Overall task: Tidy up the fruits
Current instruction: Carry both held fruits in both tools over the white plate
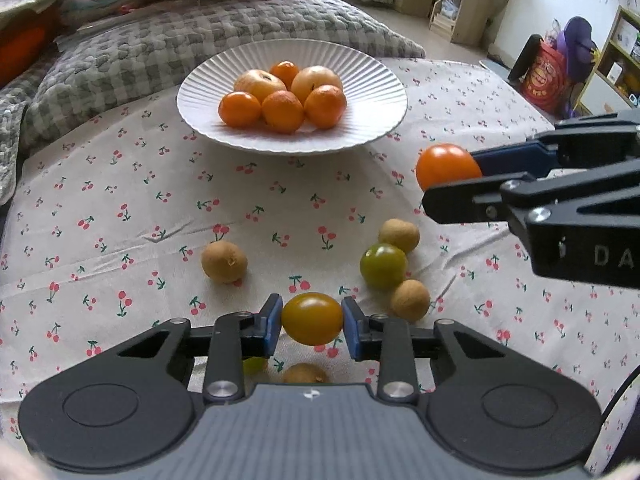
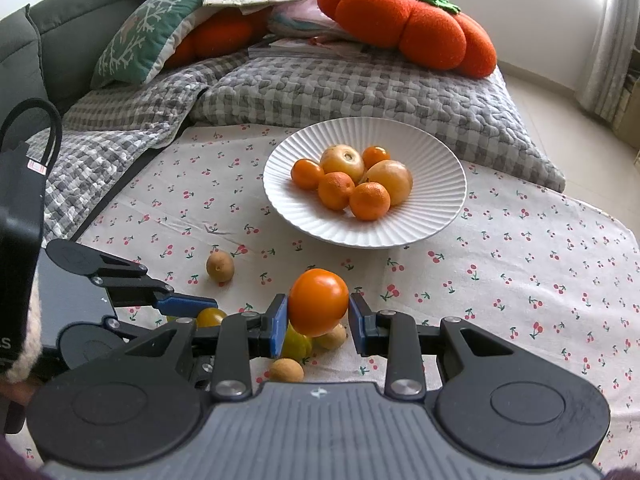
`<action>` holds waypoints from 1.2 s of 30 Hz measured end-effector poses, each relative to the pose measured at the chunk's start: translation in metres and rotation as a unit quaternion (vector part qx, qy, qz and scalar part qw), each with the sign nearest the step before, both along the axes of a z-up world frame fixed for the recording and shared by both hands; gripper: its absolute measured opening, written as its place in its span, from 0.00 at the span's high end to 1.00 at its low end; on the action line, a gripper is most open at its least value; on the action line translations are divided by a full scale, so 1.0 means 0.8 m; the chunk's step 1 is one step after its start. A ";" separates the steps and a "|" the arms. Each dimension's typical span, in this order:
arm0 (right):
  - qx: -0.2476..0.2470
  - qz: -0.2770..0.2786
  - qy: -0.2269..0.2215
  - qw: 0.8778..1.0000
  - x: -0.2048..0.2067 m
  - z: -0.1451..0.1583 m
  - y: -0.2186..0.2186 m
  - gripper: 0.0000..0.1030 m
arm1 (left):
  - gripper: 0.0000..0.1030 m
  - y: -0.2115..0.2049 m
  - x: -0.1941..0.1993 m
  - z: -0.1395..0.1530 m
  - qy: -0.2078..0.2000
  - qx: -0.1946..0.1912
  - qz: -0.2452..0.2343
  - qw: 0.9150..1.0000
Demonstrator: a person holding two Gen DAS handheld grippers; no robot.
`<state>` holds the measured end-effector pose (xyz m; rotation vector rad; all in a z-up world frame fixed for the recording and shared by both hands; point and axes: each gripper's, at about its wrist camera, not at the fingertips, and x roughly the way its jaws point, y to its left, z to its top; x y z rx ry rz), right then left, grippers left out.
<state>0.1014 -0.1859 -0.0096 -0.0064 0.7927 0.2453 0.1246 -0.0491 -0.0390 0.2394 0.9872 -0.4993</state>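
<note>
L gripper (image 1: pixel 312 325) is clamped on a yellow-orange tomato (image 1: pixel 312 323), blue pads touching both sides, fruit lifted just above the cherry-print cloth (image 1: pixel 120 208) on the counter. R gripper (image 2: pixel 318 307) is closed on a bigger orange tomato (image 2: pixel 318 301), also held off the cloth; in the left wrist view it comes in from the right edge w/ that tomato at its tip.

Loose fruit on the cloth, near side: green tomato (image 1: pixel 383 265) in the middle of a small cluster, one tan longan (image 1: pixel 399 235) just beyond it, another (image 1: pixel 410 300) just nearer, both touching or almost. A third longan (image 1: pixel 223 261) sits apart to the left. Two more small fruits are half hidden under the L gripper body.

White ribbed plate (image 1: pixel 372 76) is further back, centre of the cloth, holding four small oranges (image 1: pixel 282 111) and two pale yellowish fruits (image 1: pixel 316 82). Its rim to the right and near side is bare.

Open room: wide strip of bare cloth btw the loose fruit and the plate's near rim; also lots of free cloth to the left and right. Far edge of the cloth butts against a grey checked quilt (image 2: pixel 360 92), w/ an orange pumpkin-shaped cushion (image 2: pixel 408 24) on it. Right edge of the cloth drops off to pale floor.

Writing: letters "DA" on the R gripper's black body, rest cut off. Red bag (image 1: pixel 544 76) far right has print, unreadable.
</note>
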 end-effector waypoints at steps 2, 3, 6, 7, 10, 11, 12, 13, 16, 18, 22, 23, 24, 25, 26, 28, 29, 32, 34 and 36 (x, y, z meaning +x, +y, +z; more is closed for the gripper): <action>0.001 -0.001 -0.001 1.000 0.000 0.000 0.000 0.72 | 0.75 0.001 0.000 0.002 -0.001 -0.004 0.003 1.000; 0.001 -0.001 -0.001 1.000 0.000 0.001 -0.001 0.72 | 0.75 0.002 0.001 0.003 -0.001 -0.007 0.006 1.000; 0.003 -0.003 -0.003 1.000 0.001 0.002 -0.002 0.72 | 0.75 0.006 0.002 0.008 -0.005 -0.016 0.015 1.000; 0.004 -0.003 -0.003 1.000 0.001 0.002 -0.003 0.72 | 0.75 0.007 0.002 0.010 -0.007 -0.018 0.017 1.000; 0.005 -0.005 -0.005 1.000 0.000 0.003 -0.004 0.72 | 0.75 0.009 0.002 0.015 -0.013 -0.023 0.023 0.999; 0.006 -0.006 -0.005 1.000 0.001 0.003 -0.004 0.72 | 0.75 0.009 0.002 0.016 -0.015 -0.025 0.026 0.999; 0.006 -0.006 -0.006 1.000 0.001 0.004 -0.004 0.72 | 0.75 0.010 0.002 0.018 -0.017 -0.028 0.029 0.999; 0.007 -0.007 -0.007 1.000 0.001 0.004 -0.004 0.72 | 0.75 0.011 0.003 0.020 -0.018 -0.030 0.031 0.999; 0.009 -0.008 -0.009 1.000 0.001 0.006 -0.005 0.72 | 0.75 0.013 0.004 0.026 -0.021 -0.032 0.039 0.998; 0.012 -0.007 -0.012 1.000 0.000 0.008 -0.005 0.72 | 0.75 0.014 0.003 0.032 -0.025 -0.034 0.045 0.998; 0.021 -0.006 -0.021 1.000 -0.003 0.015 -0.008 0.72 | 0.75 0.015 -0.001 0.044 -0.035 -0.038 0.054 0.997; 0.023 -0.007 -0.024 0.999 -0.004 0.017 -0.009 0.72 | 0.75 0.016 -0.001 0.047 -0.037 -0.039 0.057 0.997; 0.026 -0.008 -0.026 0.999 -0.004 0.019 -0.011 0.72 | 0.75 0.016 0.000 0.050 -0.039 -0.041 0.063 0.996; 0.030 -0.010 -0.029 0.999 -0.004 0.020 -0.014 0.72 | 0.75 0.016 0.000 0.052 -0.043 -0.043 0.067 0.996; 0.035 -0.012 -0.029 0.999 -0.003 0.022 -0.016 0.72 | 0.75 0.016 0.001 0.054 -0.046 -0.045 0.072 0.995; 0.061 -0.017 -0.021 0.998 0.001 0.022 -0.025 0.72 | 0.75 0.015 0.005 0.059 -0.052 -0.049 0.082 0.994; 0.076 -0.021 -0.016 0.997 0.003 0.023 -0.031 0.72 | 0.75 0.014 0.008 0.061 -0.054 -0.051 0.088 0.993; 0.090 -0.037 -0.015 0.995 0.008 0.024 -0.041 0.72 | 0.75 0.012 0.016 0.066 -0.057 -0.061 0.104 0.991; 0.093 -0.046 -0.016 0.995 0.011 0.024 -0.047 0.72 | 0.75 0.009 0.020 0.069 -0.058 -0.066 0.110 0.990; 0.101 -0.052 -0.015 0.993 0.014 0.024 -0.054 0.72 | 0.75 0.005 0.024 0.071 -0.061 -0.069 0.114 0.989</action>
